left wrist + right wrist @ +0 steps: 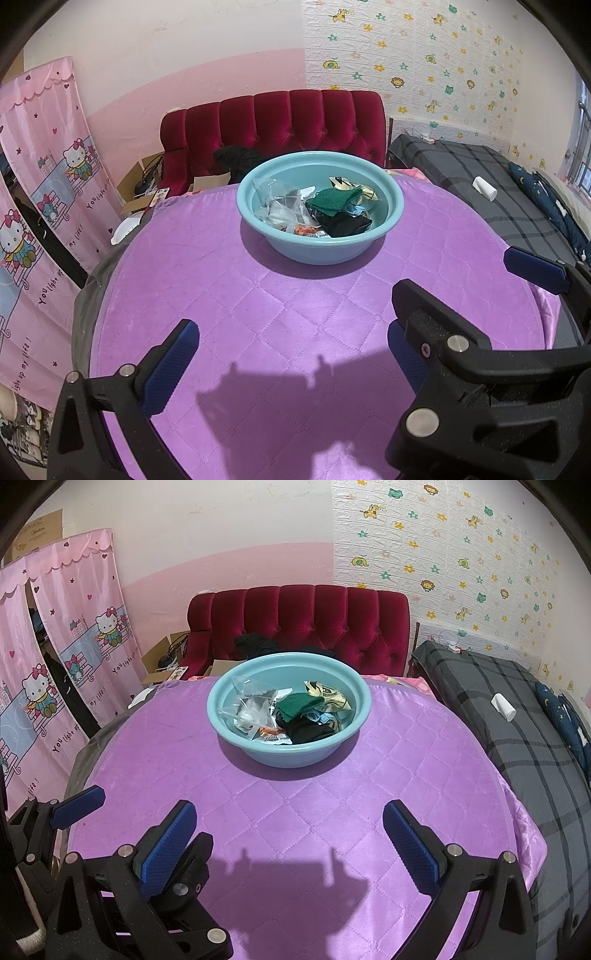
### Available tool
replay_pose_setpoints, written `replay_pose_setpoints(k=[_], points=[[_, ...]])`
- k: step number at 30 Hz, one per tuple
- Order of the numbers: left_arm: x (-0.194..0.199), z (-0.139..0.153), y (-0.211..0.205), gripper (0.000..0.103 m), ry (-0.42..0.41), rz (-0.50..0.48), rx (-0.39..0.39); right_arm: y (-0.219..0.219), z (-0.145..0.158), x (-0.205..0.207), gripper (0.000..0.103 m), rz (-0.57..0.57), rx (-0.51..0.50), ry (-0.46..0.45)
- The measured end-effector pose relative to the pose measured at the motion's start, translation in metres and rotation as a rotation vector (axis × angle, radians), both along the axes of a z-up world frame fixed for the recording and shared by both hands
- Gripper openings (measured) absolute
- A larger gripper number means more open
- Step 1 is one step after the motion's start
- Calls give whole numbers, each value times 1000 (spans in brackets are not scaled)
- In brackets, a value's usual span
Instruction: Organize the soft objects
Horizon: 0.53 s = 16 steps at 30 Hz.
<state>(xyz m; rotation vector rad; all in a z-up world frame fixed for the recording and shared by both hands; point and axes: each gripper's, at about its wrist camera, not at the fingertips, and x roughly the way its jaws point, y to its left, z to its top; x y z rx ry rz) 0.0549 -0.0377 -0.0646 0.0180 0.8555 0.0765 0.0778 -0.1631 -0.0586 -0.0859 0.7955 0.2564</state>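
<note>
A light blue plastic basin (314, 253) (288, 755) stands at the far middle of the purple quilted table cover (229, 288) (388, 768). Inside lie a green cloth (332, 201) (297, 703), a black cloth (347, 226) (308, 733), clear plastic bags (275, 199) (249, 701) and a yellowish packet (356, 184) (330, 698). My left gripper (291, 339) hovers open and empty over the near part of the cover. My right gripper (288, 812) is also open and empty, close beside it on the right. Their neighbouring fingers overlap in both views.
A red tufted sofa (288, 122) with dark clothing stands behind the table. On the right is a bed with a grey plaid blanket (517, 738) and a white bottle (503, 707). A pink cartoon curtain (40, 206) and cardboard boxes (162, 664) are on the left.
</note>
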Motion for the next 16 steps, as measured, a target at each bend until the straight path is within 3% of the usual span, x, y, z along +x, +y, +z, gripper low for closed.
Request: replay_pose_setpoints(k=[16], points=[[5, -1, -2, 103, 3, -4, -18, -1, 0, 5, 103, -3, 3, 2]])
